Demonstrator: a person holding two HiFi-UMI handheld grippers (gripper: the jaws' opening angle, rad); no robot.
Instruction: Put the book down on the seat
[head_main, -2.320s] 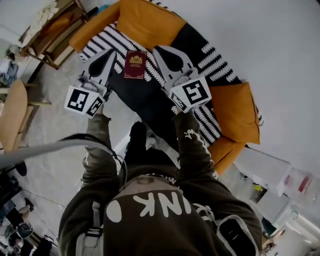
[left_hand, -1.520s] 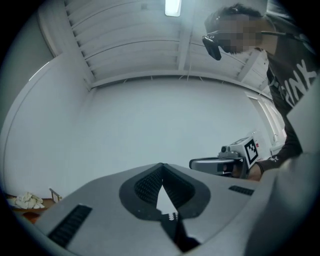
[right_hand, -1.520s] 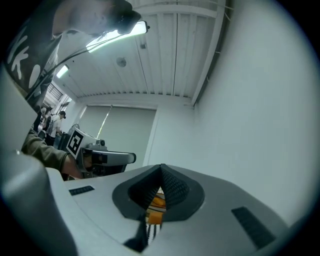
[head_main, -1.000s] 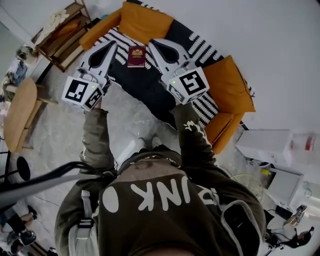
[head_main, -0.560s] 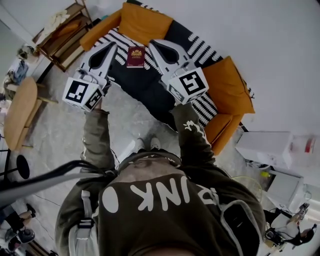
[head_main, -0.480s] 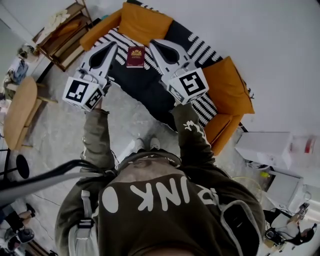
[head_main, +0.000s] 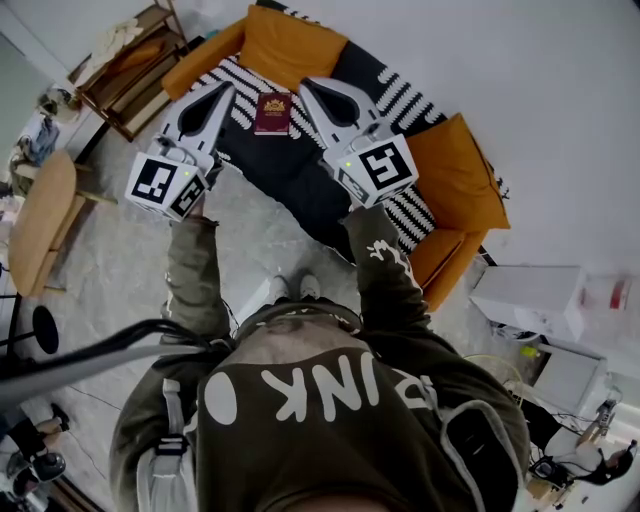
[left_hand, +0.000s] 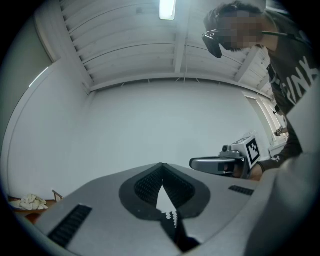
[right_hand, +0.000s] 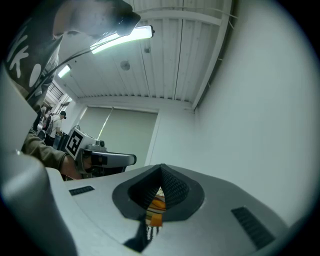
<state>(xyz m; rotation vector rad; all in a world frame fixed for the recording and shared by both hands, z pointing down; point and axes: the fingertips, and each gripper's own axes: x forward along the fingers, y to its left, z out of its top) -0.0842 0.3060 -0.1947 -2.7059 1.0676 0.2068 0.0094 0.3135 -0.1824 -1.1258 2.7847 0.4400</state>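
A dark red book (head_main: 272, 113) with a gold emblem lies flat on the sofa seat (head_main: 290, 175), partly on its black-and-white striped throw. Both grippers hang in the air in front of the sofa, one on each side of the book and apart from it. My left gripper (head_main: 226, 90) is shut with nothing in it. My right gripper (head_main: 306, 86) is shut and empty too. In the left gripper view the left gripper (left_hand: 161, 167) has its jaws closed against a white wall. In the right gripper view the right gripper (right_hand: 161, 167) is closed as well, with a sliver of orange sofa below it.
Orange cushions (head_main: 290, 45) form the sofa's back, and an orange arm (head_main: 455, 170) stands at its right. A wooden shelf (head_main: 115, 70) and a round wooden table (head_main: 35, 225) stand at the left. White boxes (head_main: 530, 295) sit to the right. A grey hose (head_main: 80, 365) crosses the lower left.
Compared with the oldest frame, the view has drawn back from the sofa and the book looks smaller. Over the last second neither gripper nor the book has moved.
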